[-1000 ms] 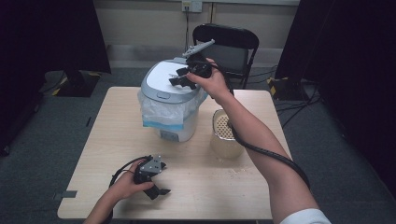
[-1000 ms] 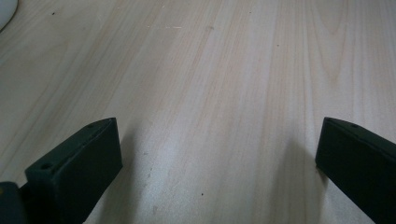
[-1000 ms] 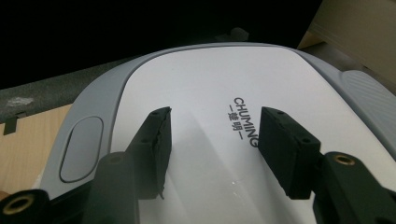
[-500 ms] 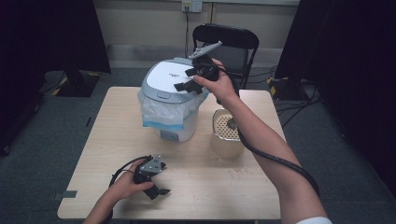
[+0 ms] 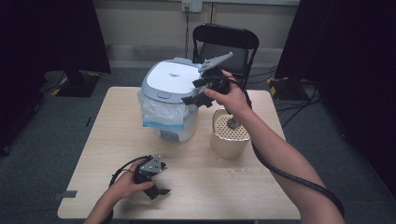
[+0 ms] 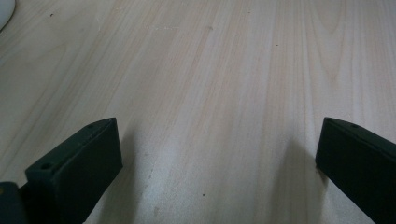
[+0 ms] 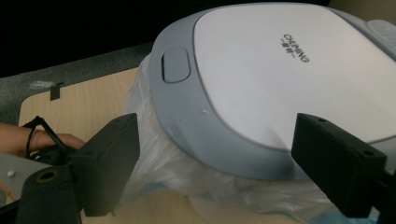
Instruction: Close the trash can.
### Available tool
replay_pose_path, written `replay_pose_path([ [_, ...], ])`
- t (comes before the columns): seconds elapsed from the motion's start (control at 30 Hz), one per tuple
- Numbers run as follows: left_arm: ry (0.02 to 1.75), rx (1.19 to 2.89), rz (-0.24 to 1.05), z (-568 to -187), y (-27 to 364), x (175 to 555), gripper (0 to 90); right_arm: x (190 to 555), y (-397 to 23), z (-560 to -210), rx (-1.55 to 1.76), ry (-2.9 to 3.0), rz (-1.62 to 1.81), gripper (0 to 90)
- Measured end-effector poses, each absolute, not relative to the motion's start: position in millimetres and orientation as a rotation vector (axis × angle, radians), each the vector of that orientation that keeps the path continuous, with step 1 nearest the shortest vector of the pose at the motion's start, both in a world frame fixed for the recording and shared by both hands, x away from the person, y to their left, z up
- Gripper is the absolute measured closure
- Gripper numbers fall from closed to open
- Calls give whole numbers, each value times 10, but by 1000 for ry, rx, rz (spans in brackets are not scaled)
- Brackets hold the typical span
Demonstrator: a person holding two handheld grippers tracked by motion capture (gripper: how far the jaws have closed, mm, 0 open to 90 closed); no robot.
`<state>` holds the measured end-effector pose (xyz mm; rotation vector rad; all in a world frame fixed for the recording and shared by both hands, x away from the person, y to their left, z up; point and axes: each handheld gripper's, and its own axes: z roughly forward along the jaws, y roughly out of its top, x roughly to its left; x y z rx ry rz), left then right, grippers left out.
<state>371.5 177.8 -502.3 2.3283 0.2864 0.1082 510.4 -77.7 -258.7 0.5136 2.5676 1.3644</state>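
Up at the far side of the counter stands a small white bin, just left of a tan perforated container. Its lid is shut: a pale white panel with a short line of dark lettering, set in a wide grey rim with rounded corners, and a grey rounded push button sits in that rim at the front edge. A clear plastic liner is folded over the mouth of the bin and bunches out below the lid, with a strip of blue along its lower hem.

The right hand-held gripper hangs at the lid's right-hand edge, above the gap between bin and tan container. Its jaws have just been opening and stand spread, with nothing between them; in the right gripper view the lid lies beyond them.

The left hand-held gripper rests low over the near part of the counter, well apart from the bin, its jaws spread wide over bare wood.
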Motion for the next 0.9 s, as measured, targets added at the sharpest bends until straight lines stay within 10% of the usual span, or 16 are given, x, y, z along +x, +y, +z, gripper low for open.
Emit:
replay_pose_path([
  [0.9, 284, 2327, 109, -5026, 1778, 3717, 0, 4617, -1077, -3066, 530, 2612, 1387, 144],
])
